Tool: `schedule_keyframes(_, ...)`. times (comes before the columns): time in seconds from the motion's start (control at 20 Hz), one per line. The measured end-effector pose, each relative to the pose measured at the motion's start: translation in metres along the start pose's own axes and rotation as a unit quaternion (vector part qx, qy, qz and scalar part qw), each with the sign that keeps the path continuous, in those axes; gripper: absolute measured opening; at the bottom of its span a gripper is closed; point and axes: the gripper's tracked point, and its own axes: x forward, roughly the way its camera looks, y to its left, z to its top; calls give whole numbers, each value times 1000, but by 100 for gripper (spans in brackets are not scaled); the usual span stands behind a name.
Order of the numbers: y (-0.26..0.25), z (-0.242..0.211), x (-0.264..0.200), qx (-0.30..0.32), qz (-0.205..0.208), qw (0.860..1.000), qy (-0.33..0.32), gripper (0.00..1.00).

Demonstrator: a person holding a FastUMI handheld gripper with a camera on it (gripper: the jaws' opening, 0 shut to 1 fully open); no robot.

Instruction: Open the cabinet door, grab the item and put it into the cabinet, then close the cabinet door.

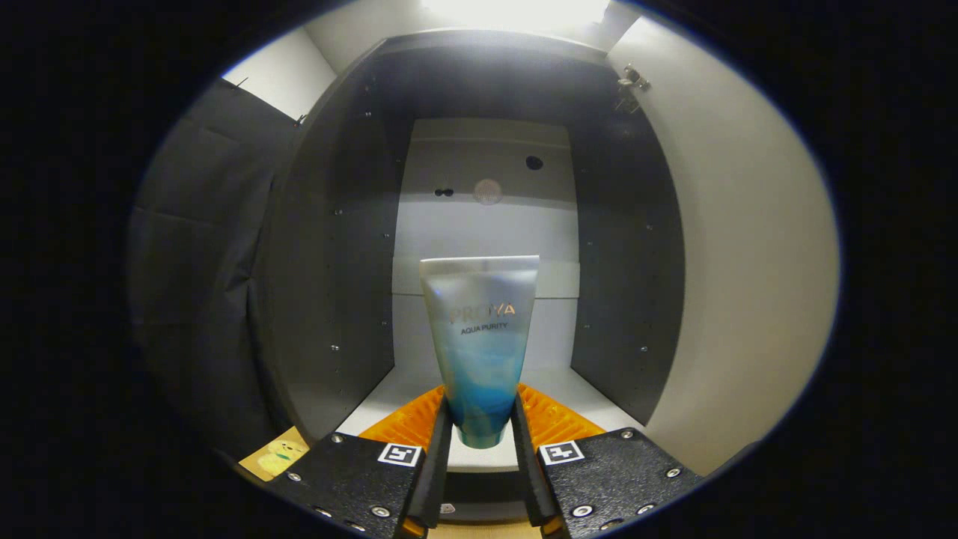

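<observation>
The gripper (482, 438) clamps a tube (480, 340) upright at the front edge of the cabinet (359, 224) floor, its door (741, 262) swung open. The tube apparently isn't set down yet; release and door-closing remain.

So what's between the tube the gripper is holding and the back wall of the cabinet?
Nothing. In the gripper view the gripper is shut on the tube, and the cabinet floor beyond runs bare to the back wall.
</observation>
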Motion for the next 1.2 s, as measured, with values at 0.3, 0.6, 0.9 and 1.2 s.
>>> schedule_keyframes(0.3,3,-37,65,-4,5,1000,18,43)
schedule_keyframes(0.6,3,-66,83,9,13,999,45,43)
schedule_keyframes(0.9,1,-80,83,16,17,998,58,46)
schedule_keyframes(1.2,16,-74,75,20,41,998,51,72)
